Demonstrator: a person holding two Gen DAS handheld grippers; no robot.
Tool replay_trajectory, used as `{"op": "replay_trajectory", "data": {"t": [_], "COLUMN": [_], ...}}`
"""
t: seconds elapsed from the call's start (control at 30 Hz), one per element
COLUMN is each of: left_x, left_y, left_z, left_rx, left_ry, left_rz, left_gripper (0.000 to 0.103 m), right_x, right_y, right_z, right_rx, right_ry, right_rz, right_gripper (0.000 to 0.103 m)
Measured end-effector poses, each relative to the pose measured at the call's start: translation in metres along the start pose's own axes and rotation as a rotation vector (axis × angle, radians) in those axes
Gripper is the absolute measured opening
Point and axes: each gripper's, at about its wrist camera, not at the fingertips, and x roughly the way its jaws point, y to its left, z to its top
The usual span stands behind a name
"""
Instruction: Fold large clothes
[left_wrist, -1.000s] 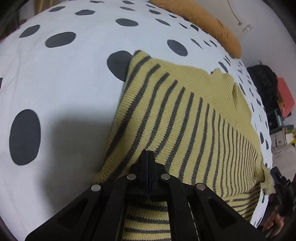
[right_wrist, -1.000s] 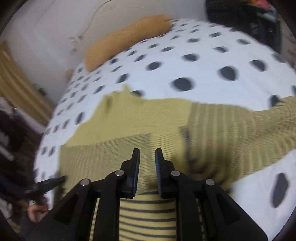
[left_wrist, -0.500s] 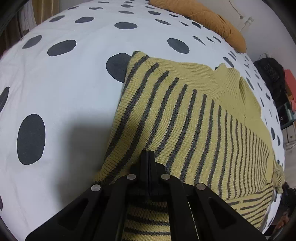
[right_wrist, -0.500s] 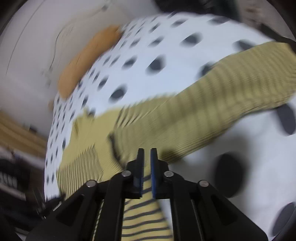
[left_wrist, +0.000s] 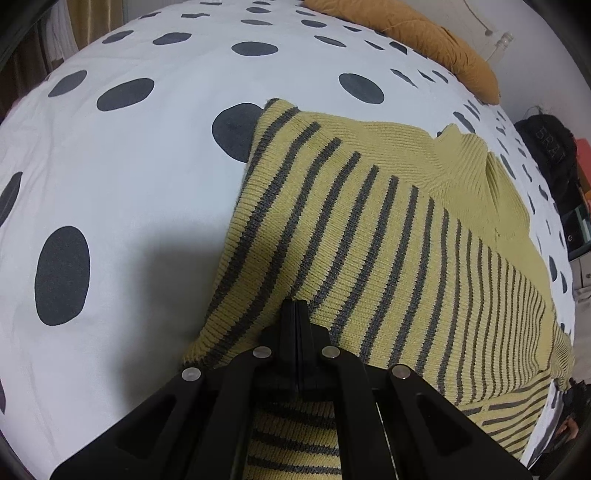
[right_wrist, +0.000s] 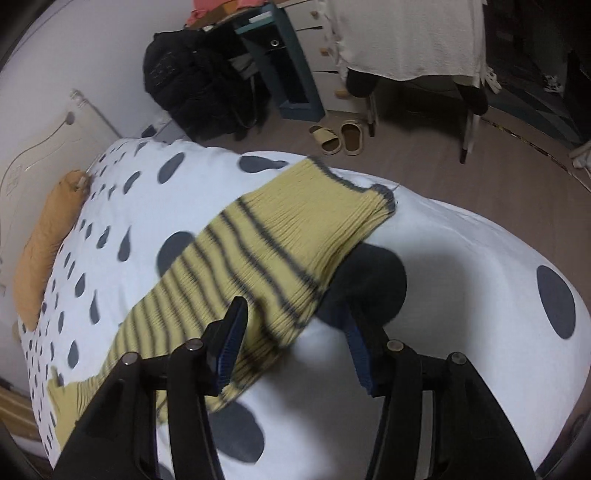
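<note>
Left black two-finger gripper (left_wrist: 295, 314): jaws pressed tight together, a fold of the mustard-yellow knit sweater with dark grey stripes (left_wrist: 369, 229) pinched between them. I see fabric bunched and lifted at the pinch, stripes fanning away from the tips.

Right black gripper with blue finger pads (right_wrist: 295, 332): jaws spread wide, nothing between them. Left finger (right_wrist: 231, 339) overlaps the striped sleeve (right_wrist: 280, 243) in my view; I cannot tell if it touches. Right finger sits over white sheet and a dark spot.

Sweater lies on the white bedsheet with large dark grey spots (left_wrist: 110, 177). In the left view the body runs from the pinch toward the upper right, ribbed collar (left_wrist: 461, 155) at the far end, toward the orange-brown pillow (left_wrist: 424, 40). In the right view the sleeve's long axis runs diagonally, cuff at upper right near the bed edge, toward the wooden floor (right_wrist: 480, 155) with tan slippers (right_wrist: 340, 138); sleeve is motion-blurred.

Versus half a second ago: right jaws were nearly closed, now wide apart, and its view has swung toward the sleeve end and floor. Left grip unchanged.
</note>
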Motion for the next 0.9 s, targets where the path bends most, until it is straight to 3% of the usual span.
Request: {"op": "replay_trajectory", "data": {"t": [0.13,0.17,0.2,0.23,0.33,0.47,0.5,0.6,0.7,0.8,0.9], "left_x": [0.001,0.002,0.002,0.002,0.003,0.002,0.002,0.001,0.004,0.010,0.006], "left_y": [-0.001,-0.001,-0.001,0.000,0.001,-0.001,0.000,0.009,0.034,0.058,0.063], "left_z": [0.001,0.002,0.002,0.002,0.001,-0.002,-0.003,-0.002,-0.001,0.000,0.002], "left_rx": [0.016,0.013,0.009,0.005,-0.001,-0.007,-0.012,-0.054,-0.170,-0.267,-0.252], "left_ry": [0.004,0.005,0.006,0.006,-0.004,-0.027,-0.030,-0.027,-0.004,0.034,0.045], "left_rz": [0.008,0.005,0.002,0.000,0.004,0.017,0.014,-0.037,-0.183,-0.328,-0.363], "left_gripper": [0.001,0.002,0.002,0.002,0.001,0.001,0.001,0.001,0.001,0.001,0.001], "right_x": [0.019,0.018,0.020,0.018,-0.011,-0.042,-0.046,-0.047,-0.042,-0.038,-0.034], "right_y": [-0.004,-0.002,0.001,0.004,0.023,0.085,0.113,0.185,0.266,0.340,0.397], "right_z": [0.012,0.012,0.015,0.016,0.014,-0.015,-0.032,-0.084,-0.158,-0.242,-0.324], "right_rx": [0.006,-0.010,-0.024,-0.017,-0.004,-0.035,-0.043,-0.095,-0.145,-0.215,-0.267], "right_ry": [-0.053,-0.061,-0.057,-0.059,-0.103,-0.035,0.011,0.134,0.296,0.449,0.587], "right_rz": [0.040,0.064,0.063,0.087,0.287,0.581,0.672,0.823,0.945,0.997,1.020], "right_gripper": [0.052,0.044,0.020,0.017,0.014,0.014,0.014,0.014,0.014,0.014,0.014]}}
